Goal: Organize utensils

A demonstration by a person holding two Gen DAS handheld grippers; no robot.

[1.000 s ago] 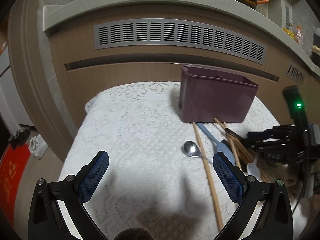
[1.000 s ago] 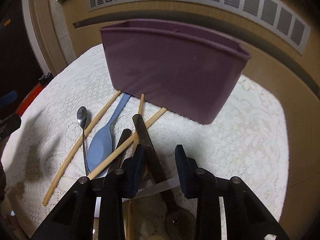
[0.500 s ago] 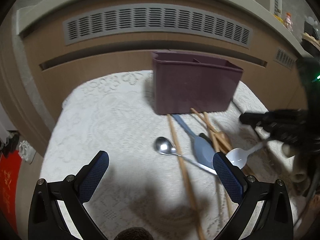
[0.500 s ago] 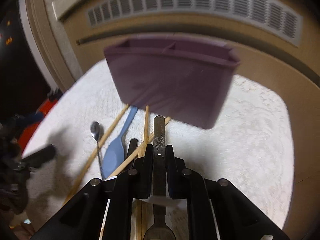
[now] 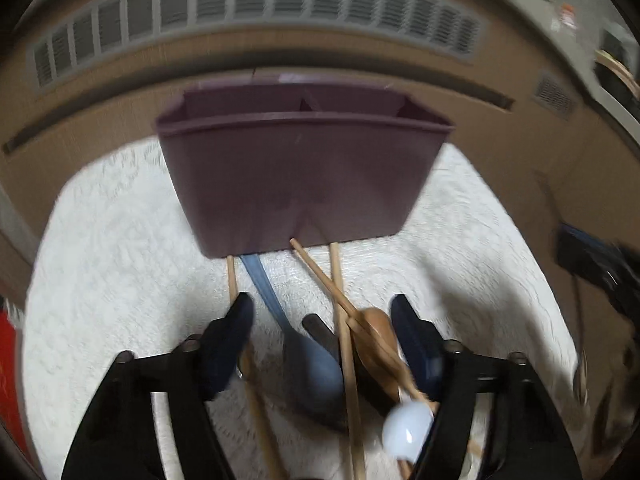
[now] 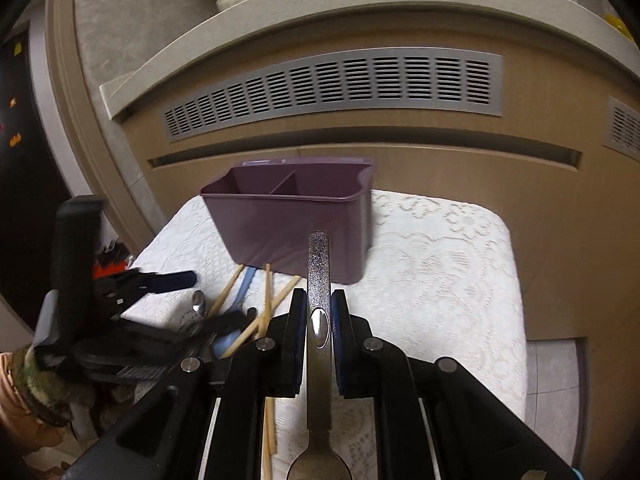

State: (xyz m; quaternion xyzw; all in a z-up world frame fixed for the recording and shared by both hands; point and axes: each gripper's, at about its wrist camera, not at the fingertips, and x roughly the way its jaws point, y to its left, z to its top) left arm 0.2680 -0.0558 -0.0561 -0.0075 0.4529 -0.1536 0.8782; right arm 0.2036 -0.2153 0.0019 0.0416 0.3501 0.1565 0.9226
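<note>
Dim warm indoor light. Left wrist view motion-blurred throughout (edges smeared most); right wrist view sharper. Fisheye bends vent grille [image 6: 332, 92], corners black. Soft shadows on lace cloth [image 5: 100, 280].

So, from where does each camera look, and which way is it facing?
Left wrist: on the left hand-held gripper, looking down over its closing fingers at chopsticks, blue spoon.
Right wrist: on the right hand-held gripper, higher; it grips a metal spoon; a sleeve shows.
Both share the purple holder.
</note>
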